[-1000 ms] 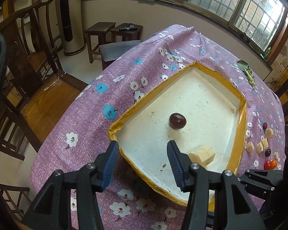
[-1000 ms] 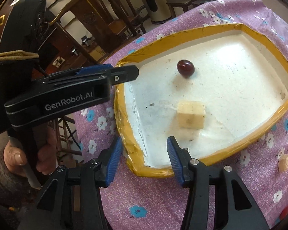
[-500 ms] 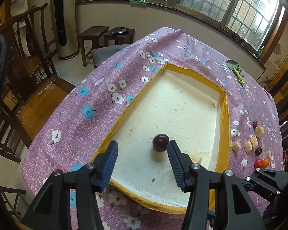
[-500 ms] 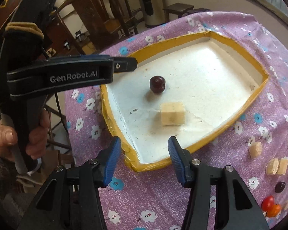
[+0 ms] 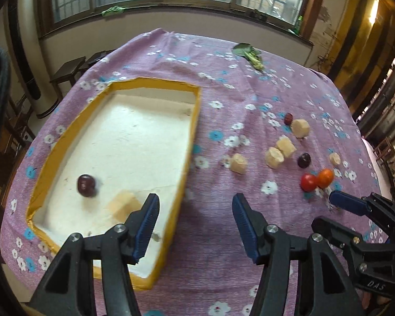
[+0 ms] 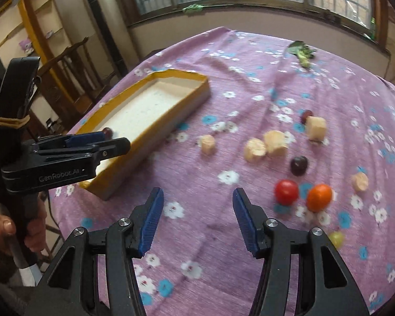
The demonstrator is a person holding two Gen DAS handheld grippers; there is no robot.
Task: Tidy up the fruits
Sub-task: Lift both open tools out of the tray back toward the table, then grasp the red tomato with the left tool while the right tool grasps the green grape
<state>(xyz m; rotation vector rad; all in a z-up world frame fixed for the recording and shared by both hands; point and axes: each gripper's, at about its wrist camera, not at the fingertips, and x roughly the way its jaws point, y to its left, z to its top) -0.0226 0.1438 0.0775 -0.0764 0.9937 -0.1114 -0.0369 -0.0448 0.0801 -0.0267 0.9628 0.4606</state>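
A yellow-rimmed white tray [image 5: 189, 137] [image 6: 187, 100] lies on the left of the purple flowered cloth. It holds a dark plum [image 5: 86, 185] and a pale fruit chunk [image 5: 123, 205]. More pale chunks [image 5: 276, 152] [image 6: 266, 142], a dark plum [image 5: 304, 160] [image 6: 299, 165], a red tomato [image 5: 308, 181] [image 6: 286, 191] and an orange one [image 5: 325, 178] [image 6: 319, 197] lie loose on the cloth to the right. My left gripper [image 5: 194, 223] hangs over the tray's right rim, jaws opening, nothing between them. My right gripper [image 6: 197, 221] is over bare cloth, jaws opening, empty.
A green leafy vegetable [image 5: 251, 54] [image 6: 302, 51] lies at the table's far side. A small green grape [image 6: 336, 238] sits near the right gripper. Wooden chairs [image 6: 65, 65] and stools [image 5: 71, 71] stand left of the table. Windows run along the back wall.
Both grippers have swung right, away from the tray's inside towards the loose fruit, and their jaws have widened. The plum and chunk stay in the tray.
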